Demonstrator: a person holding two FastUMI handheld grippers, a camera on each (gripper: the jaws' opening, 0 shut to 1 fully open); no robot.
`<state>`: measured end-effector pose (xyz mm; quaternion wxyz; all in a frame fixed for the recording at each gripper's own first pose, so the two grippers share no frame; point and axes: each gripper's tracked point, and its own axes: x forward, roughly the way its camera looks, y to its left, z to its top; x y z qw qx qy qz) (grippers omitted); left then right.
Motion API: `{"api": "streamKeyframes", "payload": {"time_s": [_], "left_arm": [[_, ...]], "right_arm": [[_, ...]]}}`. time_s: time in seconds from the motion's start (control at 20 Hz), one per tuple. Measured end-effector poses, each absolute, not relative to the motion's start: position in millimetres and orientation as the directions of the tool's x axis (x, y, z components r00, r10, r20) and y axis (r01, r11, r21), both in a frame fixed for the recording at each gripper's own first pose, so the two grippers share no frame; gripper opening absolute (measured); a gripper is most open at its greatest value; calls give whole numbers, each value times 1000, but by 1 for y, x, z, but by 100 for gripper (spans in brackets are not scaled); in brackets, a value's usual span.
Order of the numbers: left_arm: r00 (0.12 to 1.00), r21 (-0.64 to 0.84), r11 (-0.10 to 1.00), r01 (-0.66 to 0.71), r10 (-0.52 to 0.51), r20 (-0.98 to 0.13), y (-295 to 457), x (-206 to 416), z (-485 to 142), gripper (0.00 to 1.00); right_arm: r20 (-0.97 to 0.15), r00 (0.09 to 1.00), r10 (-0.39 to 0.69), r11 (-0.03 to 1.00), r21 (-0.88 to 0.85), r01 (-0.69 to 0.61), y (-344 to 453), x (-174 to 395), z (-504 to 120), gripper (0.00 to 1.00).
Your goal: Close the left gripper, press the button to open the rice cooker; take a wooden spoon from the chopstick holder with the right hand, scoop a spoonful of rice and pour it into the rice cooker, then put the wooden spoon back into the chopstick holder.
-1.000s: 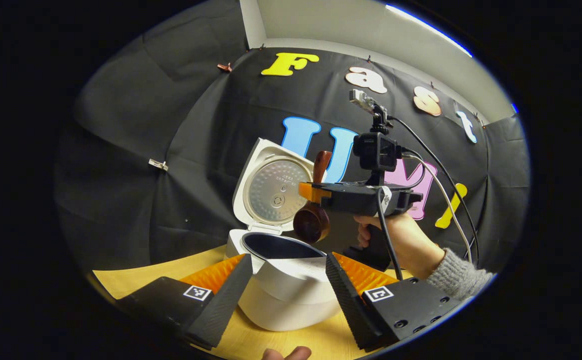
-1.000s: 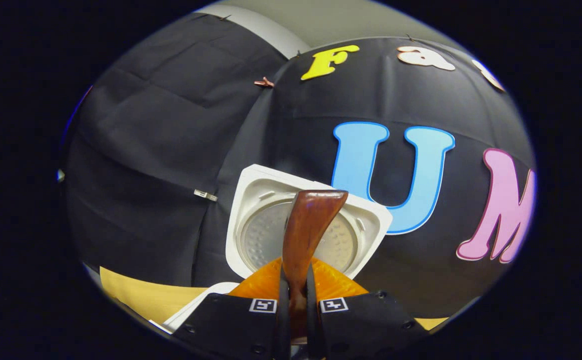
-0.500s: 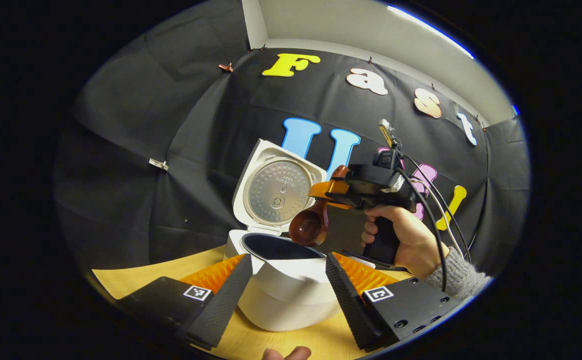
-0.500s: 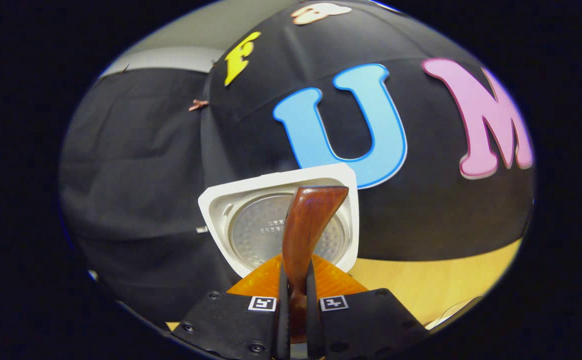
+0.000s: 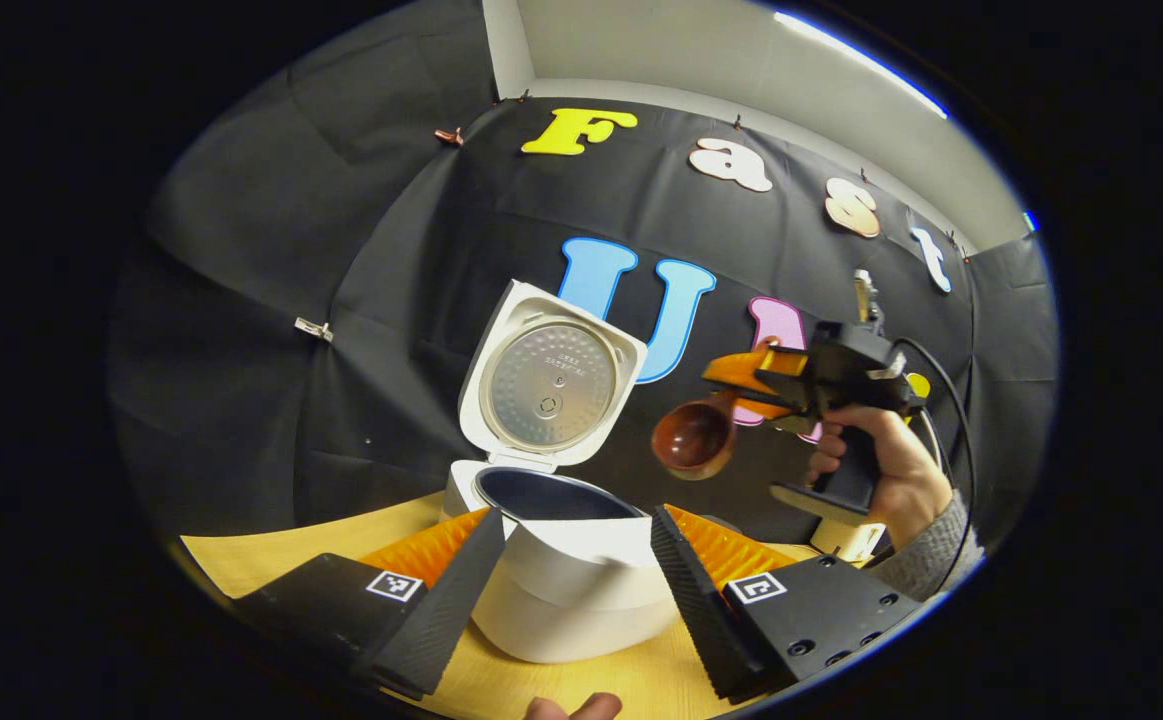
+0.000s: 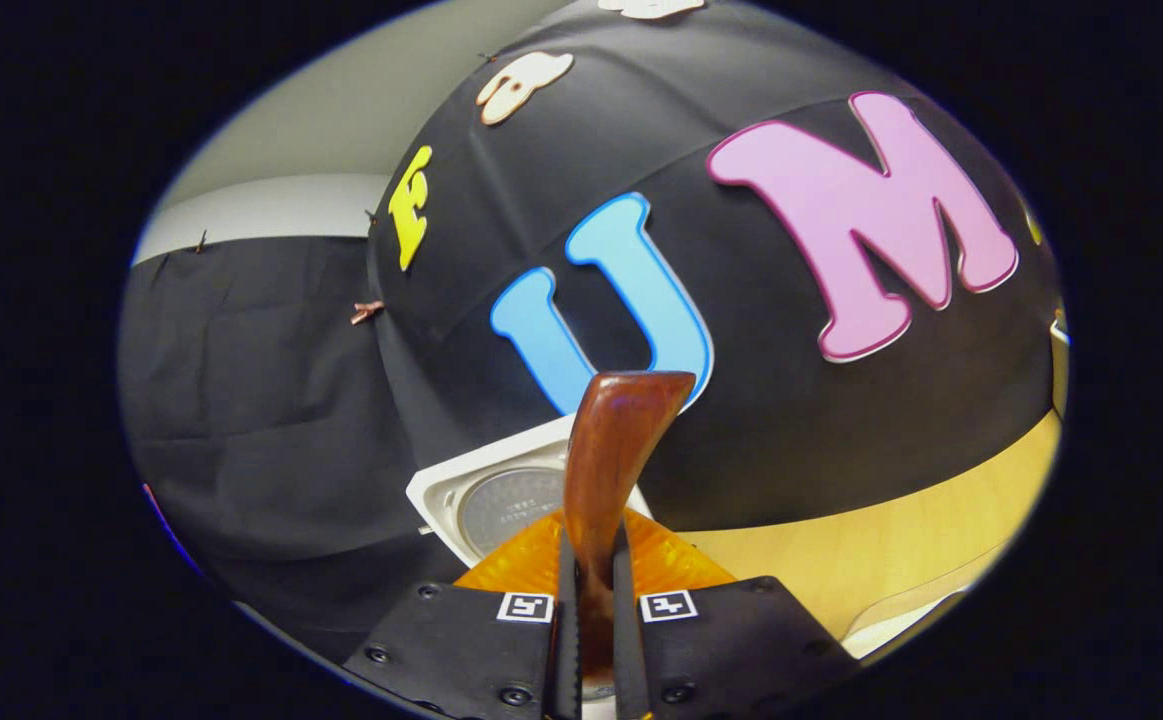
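Observation:
The white rice cooker [image 5: 566,590] stands on the wooden table with its lid [image 5: 546,380] swung up and its dark pot exposed. My left gripper [image 5: 569,560] is open, its fingers on either side of the cooker's front. In the left gripper view my right gripper [image 5: 756,385] hangs to the right of the cooker, above the table, shut on a dark wooden spoon [image 5: 691,440] whose bowl points left and looks empty. In the right gripper view the spoon's handle [image 6: 611,450] rises between the fingers of that gripper [image 6: 591,600], with the cooker lid [image 6: 501,500] behind it.
A hand with a grey sleeve [image 5: 926,545] holds the right gripper, cables trailing from it. A pale object [image 5: 846,540] stands on the table [image 5: 271,560] below that hand. A fingertip [image 5: 571,708] shows at the bottom edge. Black cloth walls stand behind.
The right gripper has carried the spoon from above the cooker's pot to the right, away from it, and has rolled. The left gripper has stayed open in place.

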<state>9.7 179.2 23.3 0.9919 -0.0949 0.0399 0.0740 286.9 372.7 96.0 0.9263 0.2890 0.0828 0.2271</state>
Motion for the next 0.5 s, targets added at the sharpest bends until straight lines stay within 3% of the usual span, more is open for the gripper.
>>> {"api": "streamKeyframes", "payload": {"time_s": [0.3,0.5], "left_arm": [[985,-159,975,-155,141,-97,171,14,22,95],[985,-145,977,-158,146,-93,166,17,23,95]], "right_arm": [[14,952,306,833,481,-274,242,252,104,17],[-21,976,215,884,430,-186,155,221,92,17]]}}
